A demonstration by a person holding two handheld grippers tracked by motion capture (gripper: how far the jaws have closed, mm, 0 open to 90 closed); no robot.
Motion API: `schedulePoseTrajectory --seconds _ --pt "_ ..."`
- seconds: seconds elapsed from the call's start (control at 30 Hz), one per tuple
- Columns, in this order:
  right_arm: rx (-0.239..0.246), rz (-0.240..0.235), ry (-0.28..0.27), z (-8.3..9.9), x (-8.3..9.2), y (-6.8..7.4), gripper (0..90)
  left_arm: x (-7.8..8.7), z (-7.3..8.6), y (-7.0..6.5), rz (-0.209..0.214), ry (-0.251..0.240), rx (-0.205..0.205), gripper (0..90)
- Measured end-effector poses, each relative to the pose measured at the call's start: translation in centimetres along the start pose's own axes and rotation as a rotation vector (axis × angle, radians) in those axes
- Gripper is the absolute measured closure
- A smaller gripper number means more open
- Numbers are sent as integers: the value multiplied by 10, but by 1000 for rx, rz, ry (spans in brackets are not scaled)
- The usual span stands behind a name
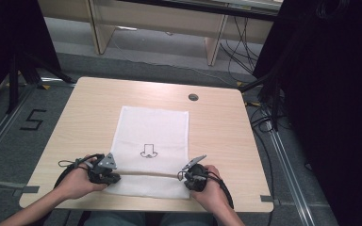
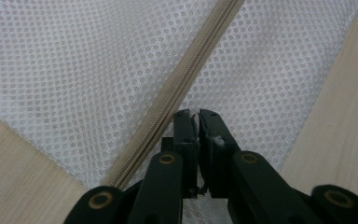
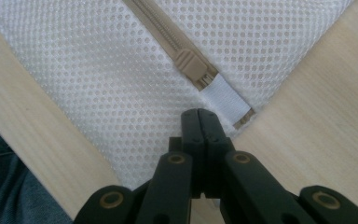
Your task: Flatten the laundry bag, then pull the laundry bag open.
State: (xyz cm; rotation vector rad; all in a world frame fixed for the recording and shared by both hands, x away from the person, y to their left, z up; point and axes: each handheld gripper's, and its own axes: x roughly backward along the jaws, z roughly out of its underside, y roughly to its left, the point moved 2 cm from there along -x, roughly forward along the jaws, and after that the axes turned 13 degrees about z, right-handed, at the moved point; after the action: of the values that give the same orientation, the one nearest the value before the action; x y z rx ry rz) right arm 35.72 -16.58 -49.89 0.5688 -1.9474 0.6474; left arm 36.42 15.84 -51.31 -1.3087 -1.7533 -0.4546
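A: Although it lies flat like a cloth, the white mesh bag [image 1: 152, 141] is a zippered pouch, and I can't tell whether anything is inside it; nothing bulges. A small dark printed mark [image 1: 149, 151] sits near its middle

B: Where is it on the table [image 1: 75, 122]?

A: Roughly centred, its near edge close to the person's side. A beige zipper [image 1: 146, 173] runs across that near end, from one gripper to the other

B: And the left gripper [image 1: 107, 178]?

A: It is at the bag's near left corner. In the left gripper view its fingers [image 2: 186, 135] are clenched together with a little mesh seemingly pinched between the tips, just beside the zipper [image 2: 186, 79], which passes to their left

B: The right gripper [image 1: 194, 180]?

A: At the near right corner. In the right gripper view its fingers [image 3: 209, 128] are pressed tight together over the mesh [image 3: 98, 84], right at the bag's edge. Whether they pinch any fabric I can't tell. The zipper slider [image 3: 192, 65] and a white fabric tab [image 3: 226, 100] lie just beyond the tips, near but apart from them

B: Do both hands sit on the table?

A: The left hand [image 1: 75, 183] and the right hand [image 1: 214, 188] come in from the near edge, each wrapped around its gripper
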Motion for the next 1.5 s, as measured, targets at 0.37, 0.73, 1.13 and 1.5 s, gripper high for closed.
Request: schedulePoseTrajectory --seconds 0.37,0.73,1.13,1.5 --pt "6 -2 -1 0 -1 1 900 3 1 -1 -1 23 6 853" --pt "-25 -15 -44 3 4 2 853 12 -4 6 -6 -150 38 702" --pt "-154 27 -199 9 17 -22 647 8 -12 13 -38 -349 38 417" --pt "-224 -2 -209 8 18 -22 582 14 -9 19 -78 -352 35 386"
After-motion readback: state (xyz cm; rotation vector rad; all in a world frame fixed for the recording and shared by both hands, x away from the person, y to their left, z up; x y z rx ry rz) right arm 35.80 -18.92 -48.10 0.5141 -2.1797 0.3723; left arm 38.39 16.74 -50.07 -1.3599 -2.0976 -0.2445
